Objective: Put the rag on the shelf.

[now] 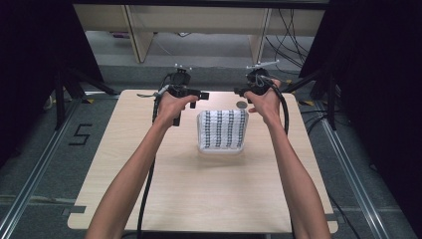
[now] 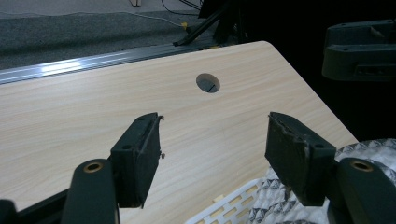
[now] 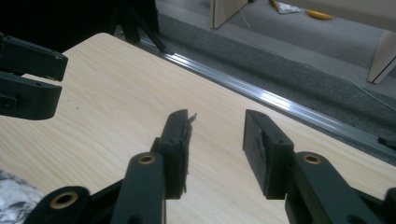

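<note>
— Where's the patterned cloth (image 1: 222, 128)?
— Folded in the white basket (image 1: 201, 147), mid-table (image 1: 149, 189) toward the far edge. Left gripper (image 1: 199, 95) and right gripper (image 1: 241, 91) hover above it, jaws apart, holding nothing.
— Risk?
— I'd say a low swing could clip the basket's rim and slide it.
</note>
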`<act>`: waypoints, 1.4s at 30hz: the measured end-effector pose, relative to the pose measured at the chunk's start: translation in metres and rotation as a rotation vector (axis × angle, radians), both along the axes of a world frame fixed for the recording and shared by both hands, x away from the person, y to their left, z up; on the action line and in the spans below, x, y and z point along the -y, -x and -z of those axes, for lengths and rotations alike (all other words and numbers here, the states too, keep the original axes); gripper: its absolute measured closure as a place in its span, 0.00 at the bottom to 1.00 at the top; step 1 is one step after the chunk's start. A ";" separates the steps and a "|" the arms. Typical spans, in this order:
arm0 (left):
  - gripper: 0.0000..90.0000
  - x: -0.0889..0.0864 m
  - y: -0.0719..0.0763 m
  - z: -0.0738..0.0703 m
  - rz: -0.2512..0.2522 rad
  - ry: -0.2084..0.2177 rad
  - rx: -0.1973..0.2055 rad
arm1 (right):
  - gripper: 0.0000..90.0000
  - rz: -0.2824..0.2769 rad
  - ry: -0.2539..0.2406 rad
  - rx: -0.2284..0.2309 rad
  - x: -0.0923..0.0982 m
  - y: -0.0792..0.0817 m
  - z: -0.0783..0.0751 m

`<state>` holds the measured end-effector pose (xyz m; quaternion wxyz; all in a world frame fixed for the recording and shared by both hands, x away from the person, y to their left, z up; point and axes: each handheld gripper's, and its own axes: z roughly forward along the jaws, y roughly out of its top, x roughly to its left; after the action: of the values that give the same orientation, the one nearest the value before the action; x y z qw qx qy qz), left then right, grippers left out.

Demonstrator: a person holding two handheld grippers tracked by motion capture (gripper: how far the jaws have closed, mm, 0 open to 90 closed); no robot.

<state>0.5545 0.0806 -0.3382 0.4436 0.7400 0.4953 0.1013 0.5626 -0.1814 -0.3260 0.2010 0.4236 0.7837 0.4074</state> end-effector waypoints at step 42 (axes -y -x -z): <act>0.36 -0.023 0.066 -0.019 0.070 -0.012 0.100 | 0.50 -0.103 -0.062 0.019 0.003 0.058 -0.019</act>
<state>0.4885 0.1036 -0.3197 0.4666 0.7535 0.4459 0.1253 0.5048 -0.1842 -0.3068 0.1740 0.3850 0.7894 0.4454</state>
